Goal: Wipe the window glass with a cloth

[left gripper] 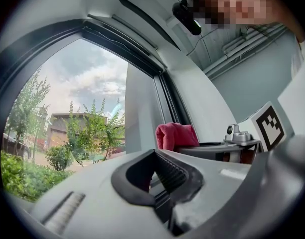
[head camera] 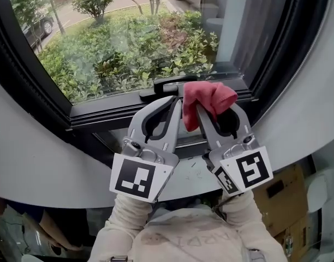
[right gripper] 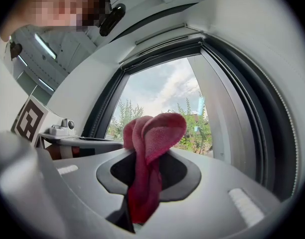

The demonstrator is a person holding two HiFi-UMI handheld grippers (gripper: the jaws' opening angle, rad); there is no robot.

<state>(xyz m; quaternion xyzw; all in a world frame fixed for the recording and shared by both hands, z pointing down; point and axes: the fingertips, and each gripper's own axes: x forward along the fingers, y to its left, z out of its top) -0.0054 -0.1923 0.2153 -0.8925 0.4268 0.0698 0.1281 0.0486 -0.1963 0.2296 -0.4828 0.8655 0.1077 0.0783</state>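
Note:
The window glass [head camera: 129,37] fills the upper head view, with green shrubs behind it. A red cloth [head camera: 210,96] is bunched at the tip of my right gripper [head camera: 202,107], which is shut on it just below the lower frame. In the right gripper view the cloth [right gripper: 152,148] stands up out of the jaws and hangs down between them, in front of the glass [right gripper: 162,98]. My left gripper [head camera: 176,102] is beside it on the left, shut with nothing in it. The cloth [left gripper: 175,135] shows past the left gripper [left gripper: 157,176] in its own view.
A black window handle [head camera: 167,83] lies on the lower frame just above both grippers. The black frame [head camera: 41,91] curves round the pane, with a white sill [head camera: 52,162] below it. A cardboard box [head camera: 287,192] sits low at the right.

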